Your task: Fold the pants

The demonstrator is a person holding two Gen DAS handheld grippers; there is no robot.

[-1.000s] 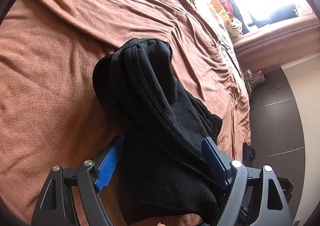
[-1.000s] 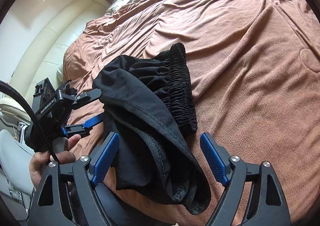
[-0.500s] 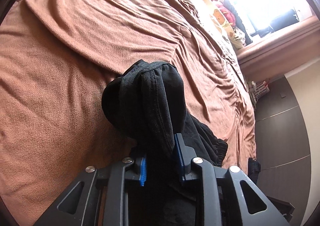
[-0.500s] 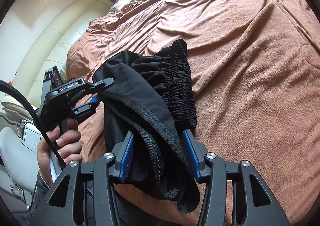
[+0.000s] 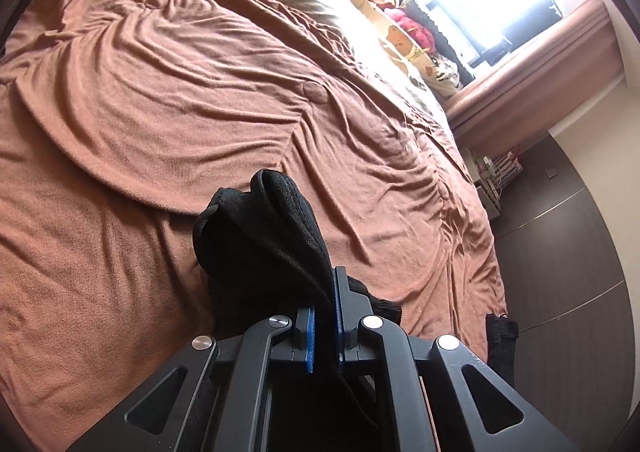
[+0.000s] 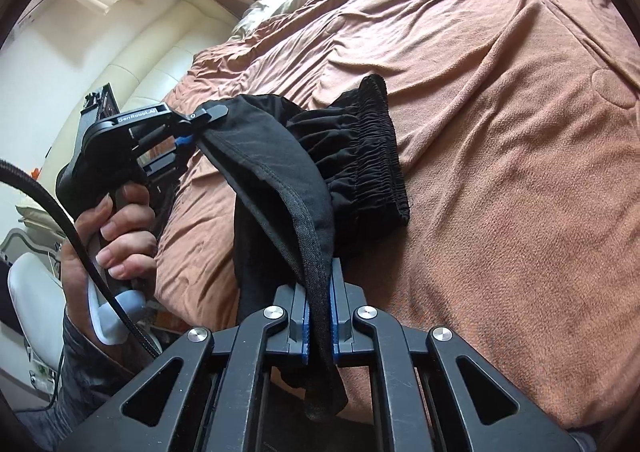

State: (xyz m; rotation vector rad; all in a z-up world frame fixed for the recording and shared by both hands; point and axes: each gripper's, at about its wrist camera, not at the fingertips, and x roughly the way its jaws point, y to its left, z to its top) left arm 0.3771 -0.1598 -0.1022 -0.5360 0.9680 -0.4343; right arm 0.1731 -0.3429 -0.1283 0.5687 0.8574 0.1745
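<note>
Both grippers pinch the pants.
Left gripper (image 5: 325, 316) and right gripper (image 6: 319, 312) clamp the pants (image 6: 320, 155) hem; waistband lies mid-bed (image 6: 520, 131), open blanket beyond.

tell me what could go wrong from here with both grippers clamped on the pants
1. The right gripper pinches only a thin hem edge of the black pants, so the cloth might slip out on a lift.
2. The left gripper holds a thick bunch, so layers may shift and the fold come out uneven.
3. The elastic waistband lies crumpled on the brown blanket and could drag, wrinkling it.
</note>
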